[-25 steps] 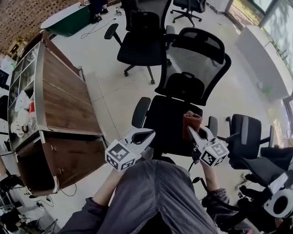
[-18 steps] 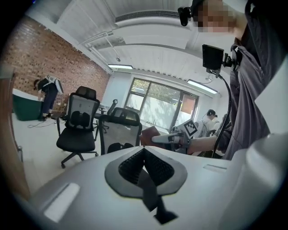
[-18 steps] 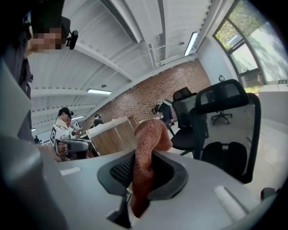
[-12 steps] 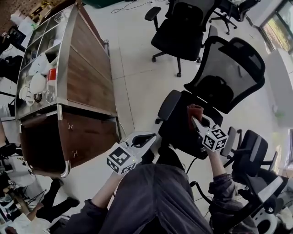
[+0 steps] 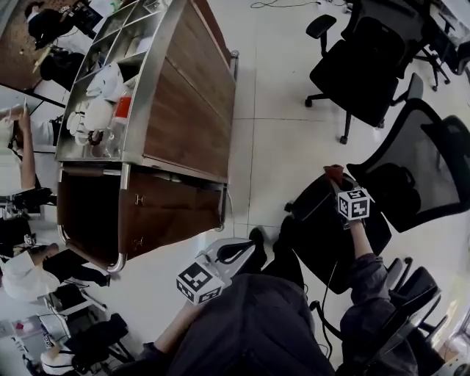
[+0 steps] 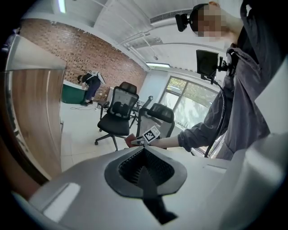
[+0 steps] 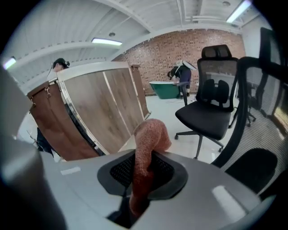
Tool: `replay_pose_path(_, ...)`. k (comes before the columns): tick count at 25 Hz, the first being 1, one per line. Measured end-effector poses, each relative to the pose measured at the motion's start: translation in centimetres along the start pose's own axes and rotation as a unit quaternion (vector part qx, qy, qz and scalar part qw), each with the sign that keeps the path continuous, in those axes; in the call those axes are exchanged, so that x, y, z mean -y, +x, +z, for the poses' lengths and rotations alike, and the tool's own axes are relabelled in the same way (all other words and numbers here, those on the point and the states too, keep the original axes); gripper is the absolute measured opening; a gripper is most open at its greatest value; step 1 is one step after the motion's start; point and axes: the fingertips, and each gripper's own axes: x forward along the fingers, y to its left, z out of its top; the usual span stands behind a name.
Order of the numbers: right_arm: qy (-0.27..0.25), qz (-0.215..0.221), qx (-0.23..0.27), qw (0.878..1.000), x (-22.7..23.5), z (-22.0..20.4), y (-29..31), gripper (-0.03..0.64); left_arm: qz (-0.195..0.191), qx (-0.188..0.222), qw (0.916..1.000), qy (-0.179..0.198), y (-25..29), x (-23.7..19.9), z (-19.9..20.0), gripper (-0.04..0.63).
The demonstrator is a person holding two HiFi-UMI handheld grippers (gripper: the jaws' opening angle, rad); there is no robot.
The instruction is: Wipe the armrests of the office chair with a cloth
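Pale tiled floor (image 5: 272, 110) carried the lot: the wood-panelled desk (image 5: 187, 110) stood on it to one side, a black office chair (image 5: 367, 70) sat well apart on its castors, the mesh-backed office chair (image 5: 433, 165) stood nearer, and a thin cable (image 5: 273, 6) lay by the far edge.

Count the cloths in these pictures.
1. A reddish cloth is clamped in the right gripper, by the mesh-backed chair. The left gripper holds nothing, its jaws together. Others may be hidden.
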Motion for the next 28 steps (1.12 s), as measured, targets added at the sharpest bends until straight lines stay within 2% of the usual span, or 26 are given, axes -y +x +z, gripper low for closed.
replay_pose_path(4,-0.057,-0.018,-0.052,0.997,4.4,-1.2,4.0,0.058,0.023,0.002,0.9997,-0.008,2.8,-0.3,0.6,0.015)
replay_pose_path(7,-0.069,-0.010,-0.068,0.995,5.2,-3.3,4.5,0.058,0.027,-0.008,0.9996,-0.009,4.4,0.0,0.8,0.015)
replay_pose_path(11,-0.086,0.034,-0.075,0.993,0.4,-4.1,3.8,0.058,0.046,-0.004,0.9989,-0.006,4.2,-1.2,1.2,0.015)
replay_pose_path(13,-0.106,0.069,-0.070,0.990,-3.1,-4.5,4.0,0.058,0.051,-0.002,0.9987,-0.005,4.3,-2.0,1.5,0.015)
replay_pose_path(20,-0.131,0.169,-0.073,0.974,-15.0,-7.3,0.6,0.058,0.037,0.003,0.9993,-0.003,4.8,-1.6,2.8,0.015)
replay_pose_path(24,-0.127,0.193,-0.077,0.970,-17.5,-9.3,-1.1,0.058,0.021,-0.001,0.9998,0.000,5.3,-0.5,2.3,0.015)
replay_pose_path(28,-0.129,0.188,-0.060,0.972,-16.6,-7.3,1.6,0.058,0.044,-0.001,0.9990,0.004,4.2,-1.7,2.3,0.015)
